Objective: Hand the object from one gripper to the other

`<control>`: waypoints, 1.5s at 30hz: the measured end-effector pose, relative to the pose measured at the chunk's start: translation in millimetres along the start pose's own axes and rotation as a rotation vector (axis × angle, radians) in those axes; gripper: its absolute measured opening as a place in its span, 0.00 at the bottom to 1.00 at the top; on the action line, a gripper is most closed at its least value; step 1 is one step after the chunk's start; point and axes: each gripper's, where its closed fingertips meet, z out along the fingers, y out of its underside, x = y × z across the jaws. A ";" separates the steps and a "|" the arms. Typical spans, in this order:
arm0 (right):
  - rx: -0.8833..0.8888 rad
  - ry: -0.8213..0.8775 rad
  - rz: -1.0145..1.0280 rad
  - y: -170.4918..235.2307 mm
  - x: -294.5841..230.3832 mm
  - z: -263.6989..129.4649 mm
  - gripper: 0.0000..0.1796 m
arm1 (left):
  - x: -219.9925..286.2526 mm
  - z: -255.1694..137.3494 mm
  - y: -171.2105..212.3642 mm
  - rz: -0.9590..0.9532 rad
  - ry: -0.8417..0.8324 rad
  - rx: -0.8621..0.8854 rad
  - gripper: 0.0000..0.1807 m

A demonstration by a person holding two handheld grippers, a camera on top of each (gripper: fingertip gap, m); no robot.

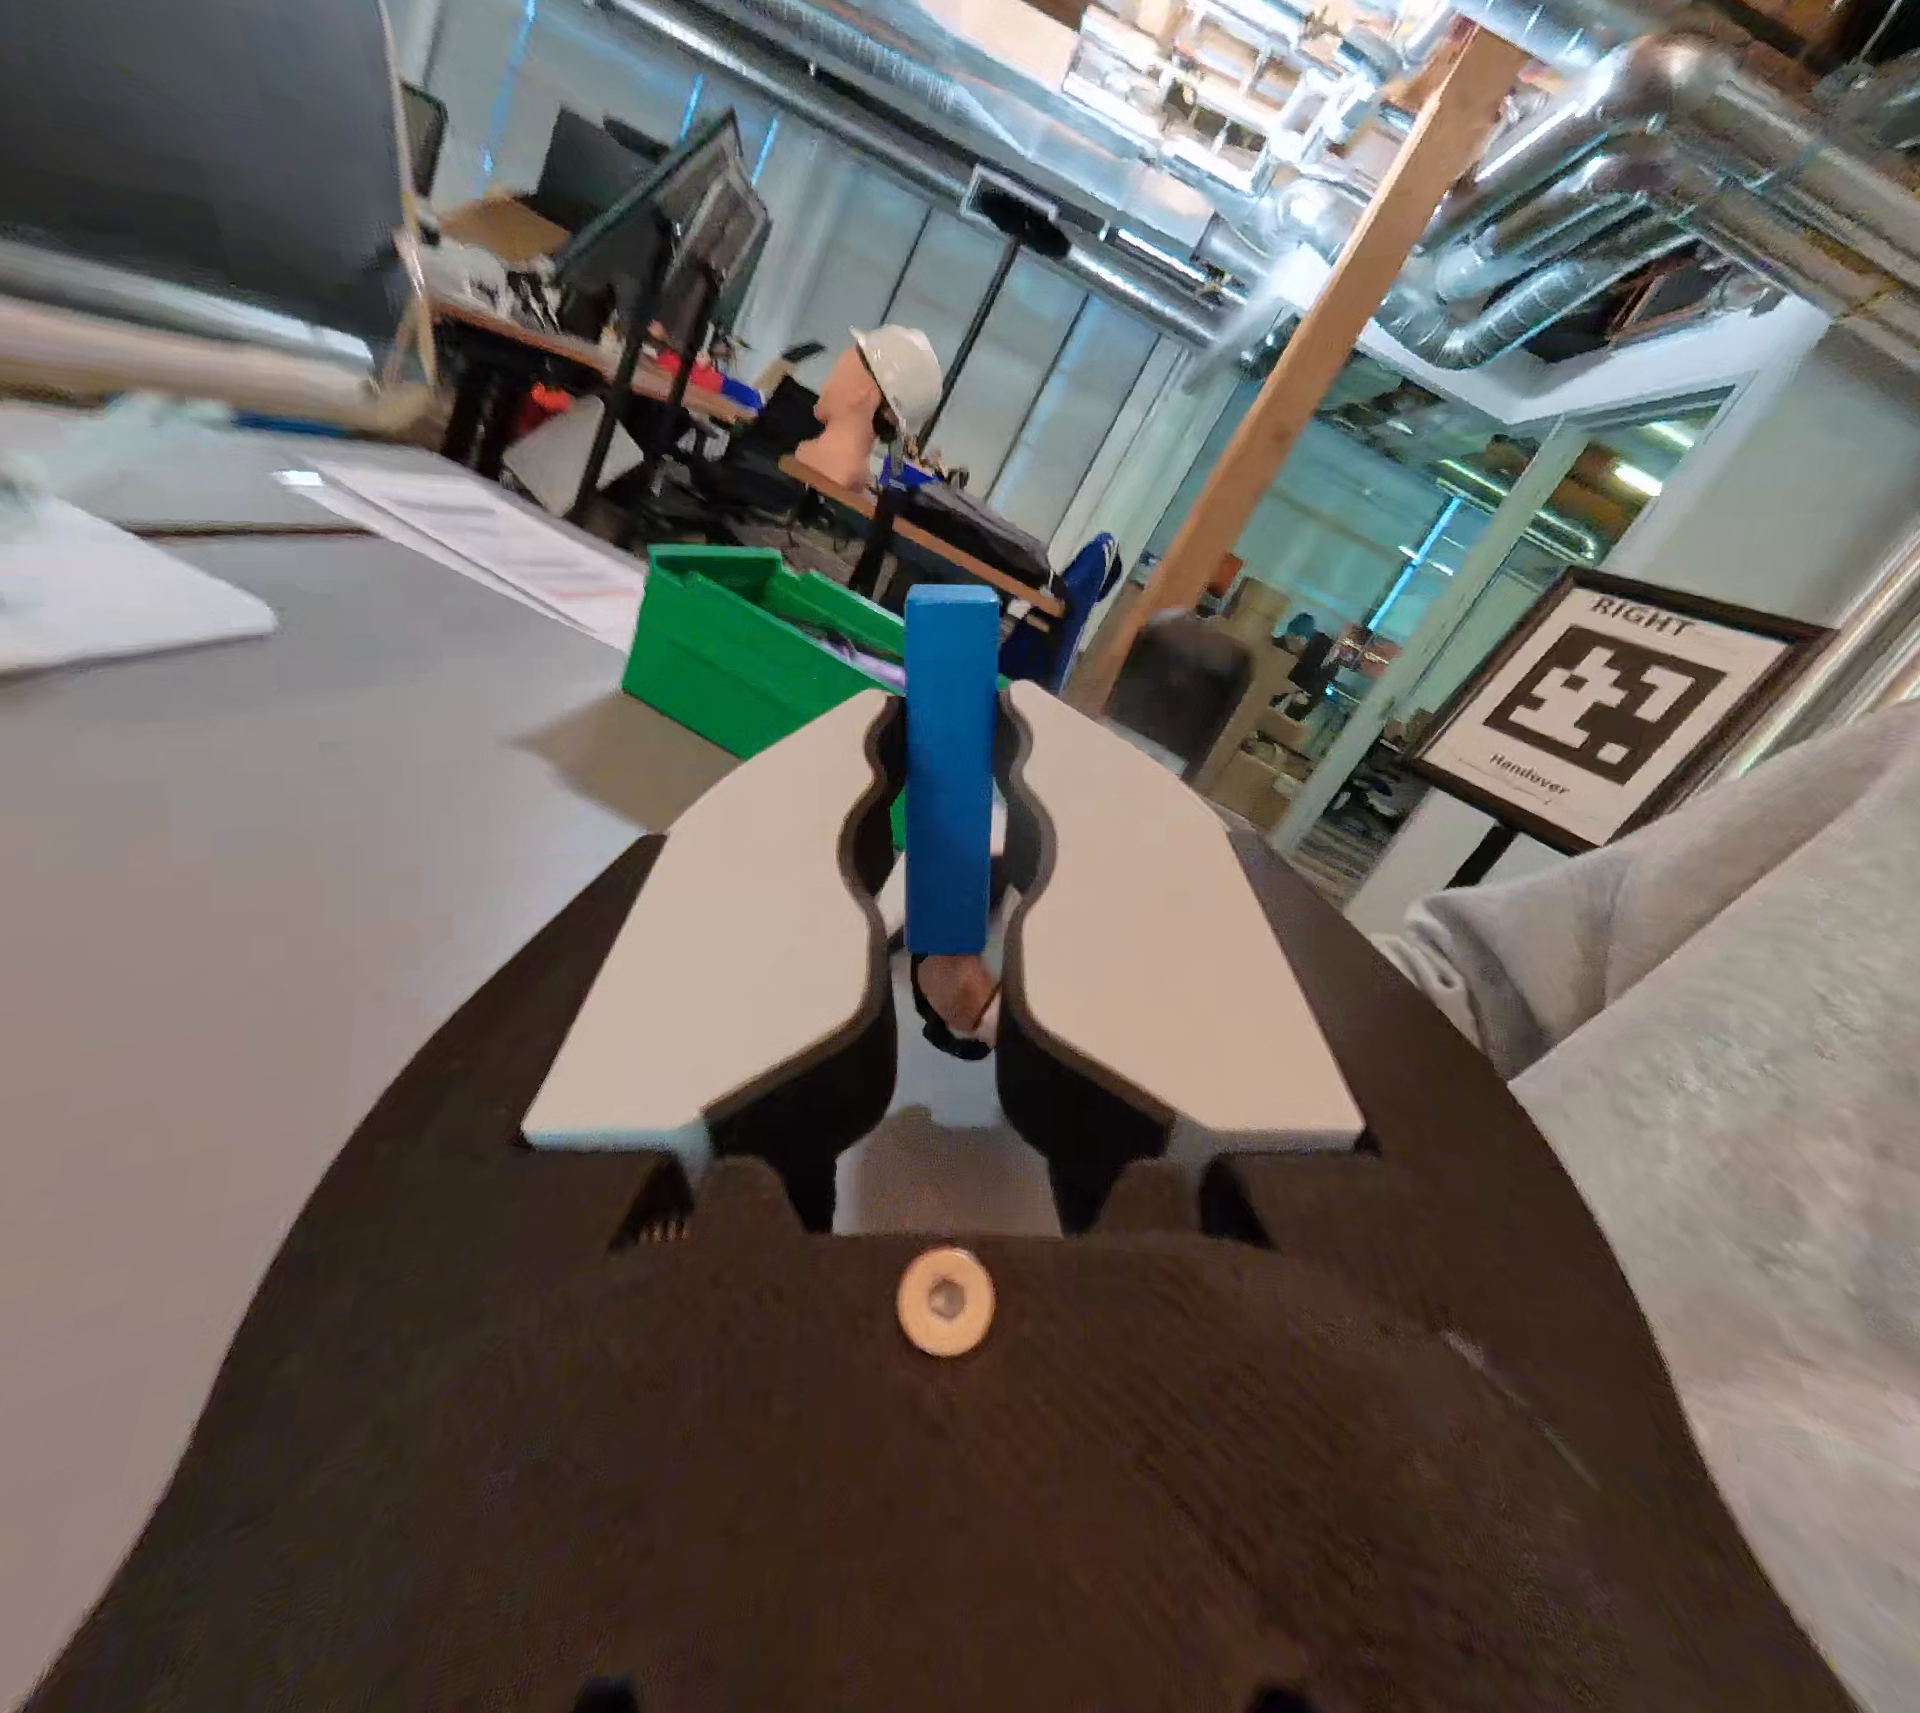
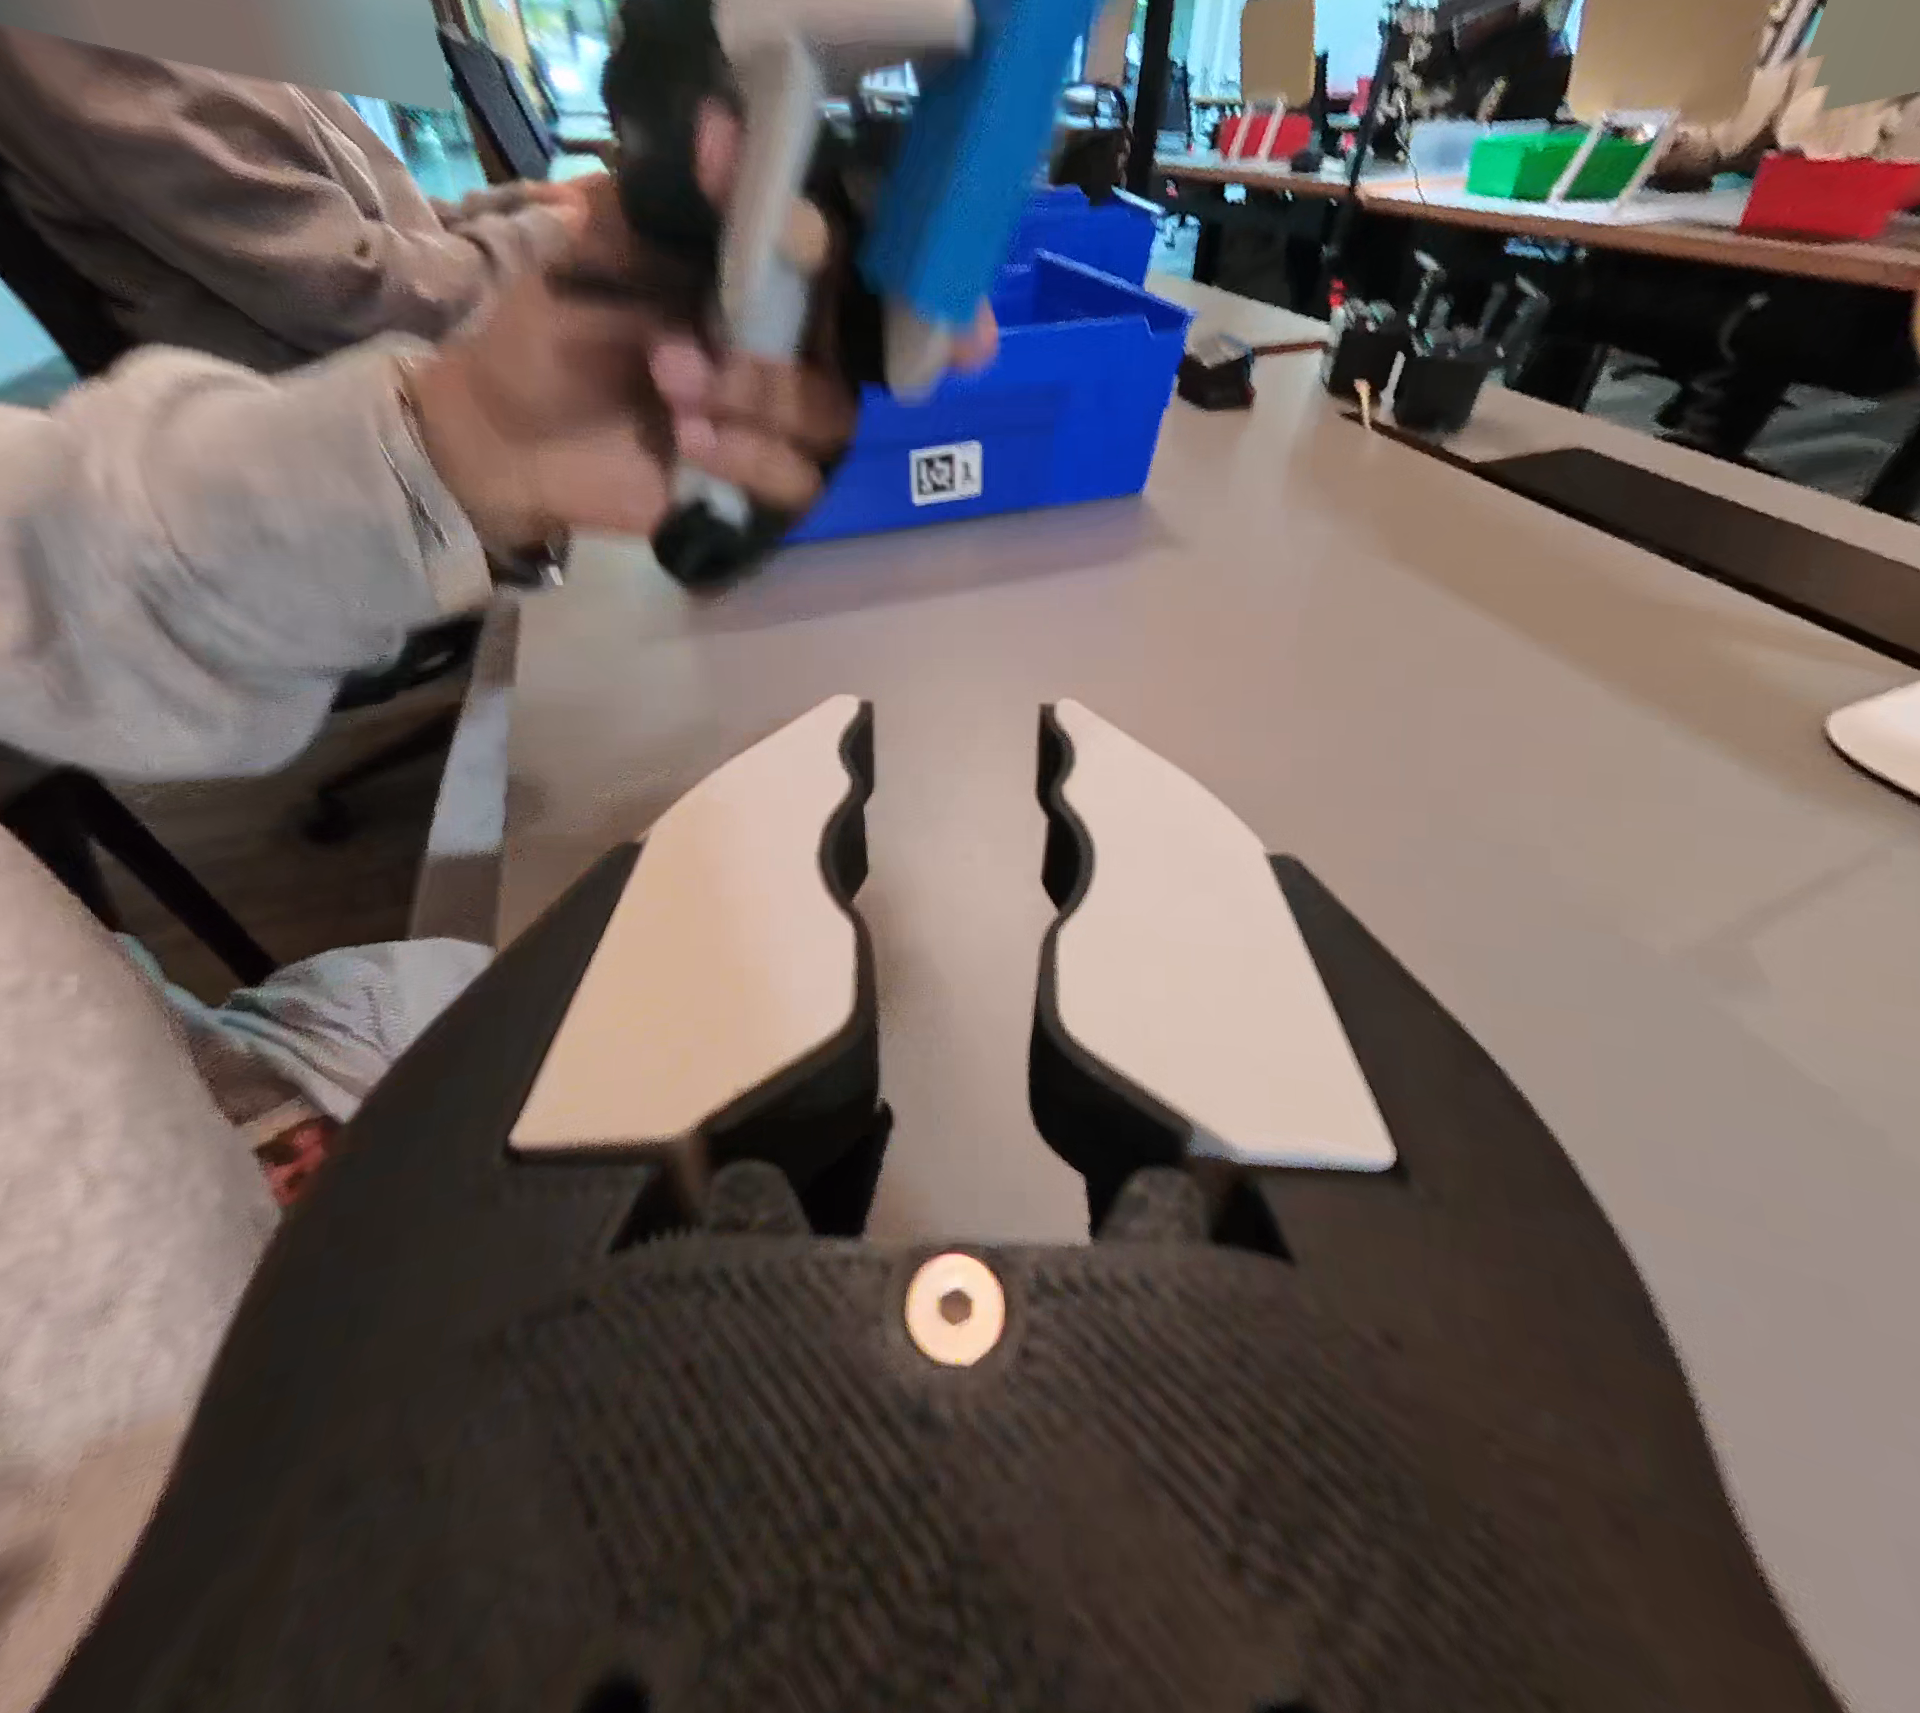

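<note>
You were at the carrying step, before the exchange itself. Your left gripper had its jaws clamped on the blue block, which stood upright at the centre of the left wrist view, its top well clear of the fingertips. Your right gripper sat low over the grey bench, jaws apart with nothing between them. In the right wrist view the block showed in the upper middle of the frame, raised above the blue bin and well apart from the open jaws.

The next move probably called for bringing the two together and closing the right jaws on the block's free upper end before the left let go.

The left gripper was smeared by motion blur there, so its grip could not be read from that view. The block's lower end was partly hidden behind the jaws.
</note>
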 end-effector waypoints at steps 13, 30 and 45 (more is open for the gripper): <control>0.058 -0.108 0.292 -4.9 42.3 -5.3 0.25 | -36.2 58.6 60.5 0.046 -0.034 -0.064 0.09; 0.169 -0.279 0.458 -4.6 27.5 -28.4 0.12 | -10.2 71.3 80.6 -0.046 0.165 -0.031 0.09; 0.167 -0.207 0.467 -1.5 34.8 -23.3 0.09 | -21.3 63.2 69.2 -0.082 0.132 0.006 0.14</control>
